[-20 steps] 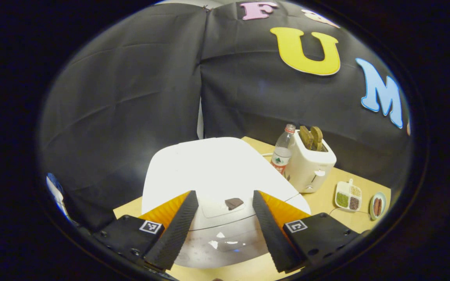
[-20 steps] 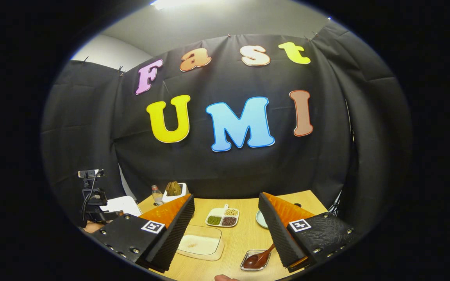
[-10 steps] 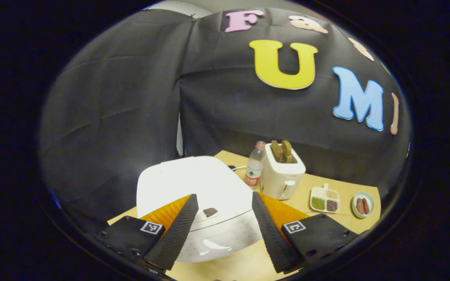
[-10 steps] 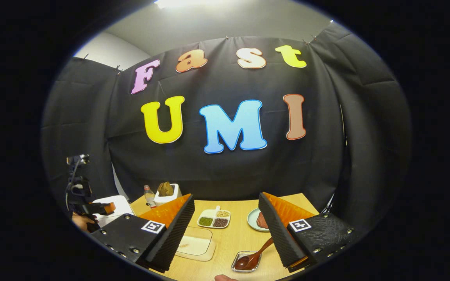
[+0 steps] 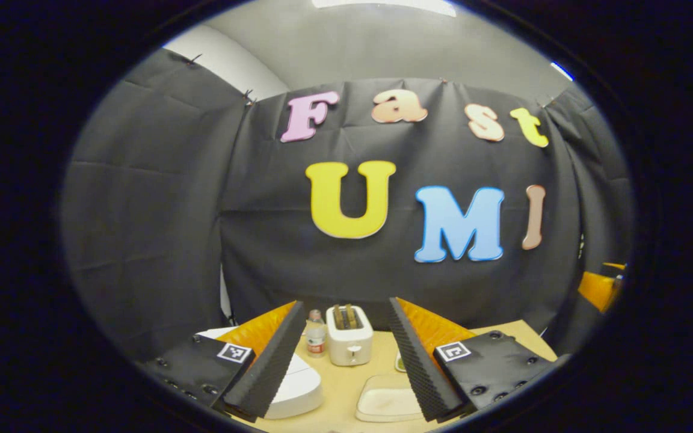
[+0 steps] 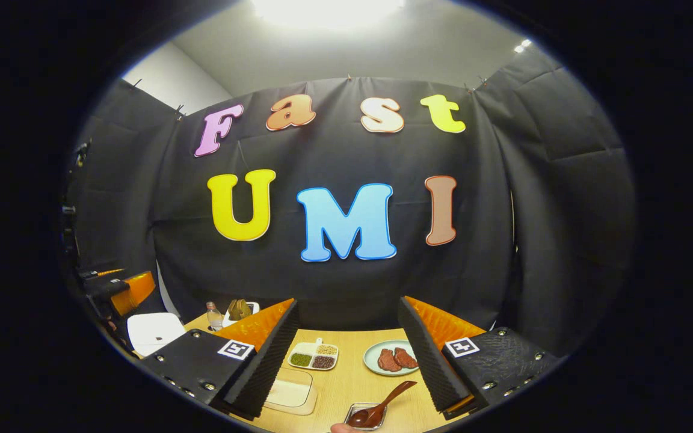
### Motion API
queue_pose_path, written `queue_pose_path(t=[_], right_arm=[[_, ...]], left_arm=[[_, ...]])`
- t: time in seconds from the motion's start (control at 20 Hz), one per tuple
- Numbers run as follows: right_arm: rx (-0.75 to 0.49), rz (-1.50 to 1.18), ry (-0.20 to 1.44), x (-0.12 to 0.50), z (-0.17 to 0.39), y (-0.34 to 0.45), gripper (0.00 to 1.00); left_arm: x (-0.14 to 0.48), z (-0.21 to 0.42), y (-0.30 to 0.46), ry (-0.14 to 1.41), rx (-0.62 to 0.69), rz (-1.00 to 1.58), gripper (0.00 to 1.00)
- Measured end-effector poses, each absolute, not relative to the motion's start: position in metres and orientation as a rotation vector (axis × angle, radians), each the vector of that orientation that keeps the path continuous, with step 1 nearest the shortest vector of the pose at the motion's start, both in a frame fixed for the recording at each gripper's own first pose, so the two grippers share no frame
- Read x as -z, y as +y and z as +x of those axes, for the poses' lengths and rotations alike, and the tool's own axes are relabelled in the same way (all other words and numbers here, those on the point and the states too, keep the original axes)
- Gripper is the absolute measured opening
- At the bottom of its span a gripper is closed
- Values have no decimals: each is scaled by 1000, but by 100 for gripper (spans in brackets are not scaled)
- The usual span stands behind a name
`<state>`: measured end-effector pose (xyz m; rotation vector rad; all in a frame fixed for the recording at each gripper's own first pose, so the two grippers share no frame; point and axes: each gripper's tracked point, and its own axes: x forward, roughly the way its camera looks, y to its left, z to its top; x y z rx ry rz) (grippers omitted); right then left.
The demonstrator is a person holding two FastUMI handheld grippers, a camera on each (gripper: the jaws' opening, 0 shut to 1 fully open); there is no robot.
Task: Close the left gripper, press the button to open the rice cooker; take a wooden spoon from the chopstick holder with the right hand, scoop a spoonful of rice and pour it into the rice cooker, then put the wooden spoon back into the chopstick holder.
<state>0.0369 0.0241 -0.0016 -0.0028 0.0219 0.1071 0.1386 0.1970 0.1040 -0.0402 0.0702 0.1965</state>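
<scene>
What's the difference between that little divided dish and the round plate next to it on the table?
In the right gripper view, the divided dish is white and squarish, split into compartments, while the round plate is pale green with one open surface. The divided dish holds small grains or beans, green, dark and pale, each kind in its own compartment; the round plate carries two reddish-brown pieces of food lying side by side. Both rest flat on the wooden table, near each other but apart.

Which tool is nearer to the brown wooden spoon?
Right. The right tool hangs just above the brown wooden spoon in its dish; the left tool is far off beside the white rice cooker.
</scene>
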Motion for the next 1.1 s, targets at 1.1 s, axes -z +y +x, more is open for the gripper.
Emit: queue_pose_path(t=[1.1], right_arm=[[-56, 8, -15, -18, 20, 70, 99]], left_arm=[[-119, 146, 202, 46, -49, -5, 96]])
